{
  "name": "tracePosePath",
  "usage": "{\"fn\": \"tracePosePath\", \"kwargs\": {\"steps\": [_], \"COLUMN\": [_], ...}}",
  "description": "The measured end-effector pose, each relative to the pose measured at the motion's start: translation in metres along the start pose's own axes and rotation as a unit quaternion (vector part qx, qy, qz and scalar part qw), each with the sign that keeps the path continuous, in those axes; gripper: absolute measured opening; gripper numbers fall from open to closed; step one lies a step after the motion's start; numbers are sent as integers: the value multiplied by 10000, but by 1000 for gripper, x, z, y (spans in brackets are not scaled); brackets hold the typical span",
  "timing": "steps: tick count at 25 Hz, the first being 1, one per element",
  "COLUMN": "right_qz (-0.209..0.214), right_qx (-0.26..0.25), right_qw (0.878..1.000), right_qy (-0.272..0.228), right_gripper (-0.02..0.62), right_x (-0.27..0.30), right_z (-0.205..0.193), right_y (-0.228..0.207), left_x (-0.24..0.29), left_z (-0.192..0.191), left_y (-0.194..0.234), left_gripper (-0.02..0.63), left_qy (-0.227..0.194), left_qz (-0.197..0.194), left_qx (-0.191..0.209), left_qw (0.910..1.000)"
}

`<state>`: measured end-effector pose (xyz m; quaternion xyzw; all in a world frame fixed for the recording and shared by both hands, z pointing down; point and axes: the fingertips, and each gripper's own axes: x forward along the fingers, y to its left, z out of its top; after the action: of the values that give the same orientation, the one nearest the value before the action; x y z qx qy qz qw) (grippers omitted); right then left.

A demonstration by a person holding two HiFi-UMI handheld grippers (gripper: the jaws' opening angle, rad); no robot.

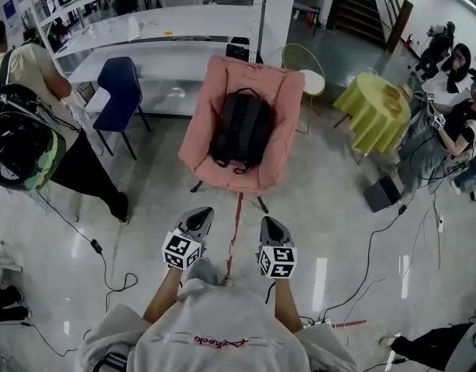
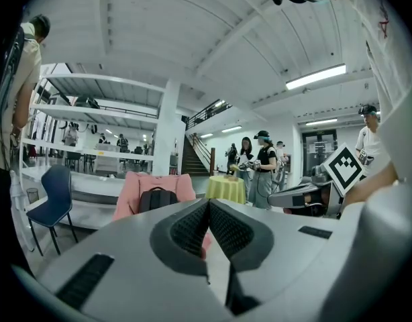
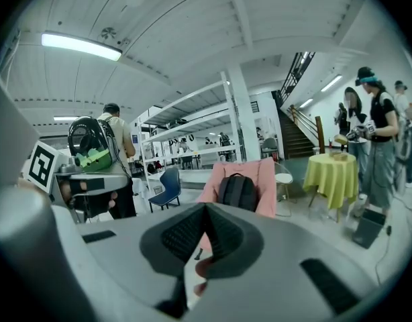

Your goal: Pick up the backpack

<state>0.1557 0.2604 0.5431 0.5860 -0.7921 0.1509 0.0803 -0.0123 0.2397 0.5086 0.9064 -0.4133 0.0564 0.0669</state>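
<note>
Seen from the head, the backpack (image 1: 240,130) is a dark mass. Its top loop shows, but its straps and pockets cannot be made out. It leans upright against the back of a pink chair (image 1: 203,122), its base on the seat. The chair's legs are mostly hidden under the seat, with only a few ends showing on the floor (image 1: 339,231). The person's hands are covered by the marker cubes (image 1: 181,250), so only the forearms show.

In the left gripper view the tongs' own grey body cuts off the backpack's lower part and the chair's seat. In the right gripper view the backpack's bottom edge also sinks behind the grey body. A pink blur low between the right pads is too soft to identify.

The left tongs (image 1: 205,211) are closed, the ribbed pads meeting in a tight line with nothing between them. The right tongs (image 1: 267,220) are closed the same way and are also empty.

Both tongs are side by side above the floor, tips aimed at the chair. The backpack is straight ahead of them and well apart from them, with bare floor between. A thin red strip (image 1: 238,208) runs along the floor from the chair's front towards the gap between the two tongs.
</note>
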Motion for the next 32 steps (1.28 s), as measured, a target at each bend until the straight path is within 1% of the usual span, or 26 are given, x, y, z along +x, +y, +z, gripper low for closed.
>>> {"fn": "tracePosePath", "kwargs": {"steps": [8, 15, 24, 28, 32], "right_qz": [-68, -73, -148, -134, -113], "right_qx": [44, 69, -2, -17, -88], "right_qw": [9999, 9999, 9999, 9998, 9995], "right_qy": [-93, -17, 61, 174, 265], "right_gripper": [18, 18, 18, 18, 18], "right_x": [4, 27, 80, 113, 148], "right_z": [2, -5, 9, 10, 19], "right_y": [-9, -14, -28, -29, -30], "left_x": [15, 30, 68, 88, 109], "left_z": [3, -3, -3, -8, -8], "left_y": [-3, 12, 59, 87, 118], "left_gripper": [10, 9, 9, 9, 10], "left_qy": [-33, -69, -131, -87, -89], "left_qz": [-131, -123, -94, -74, -53], "left_qx": [58, 23, -146, -225, -324], "left_qw": [9999, 9999, 9998, 9997, 9994]}}
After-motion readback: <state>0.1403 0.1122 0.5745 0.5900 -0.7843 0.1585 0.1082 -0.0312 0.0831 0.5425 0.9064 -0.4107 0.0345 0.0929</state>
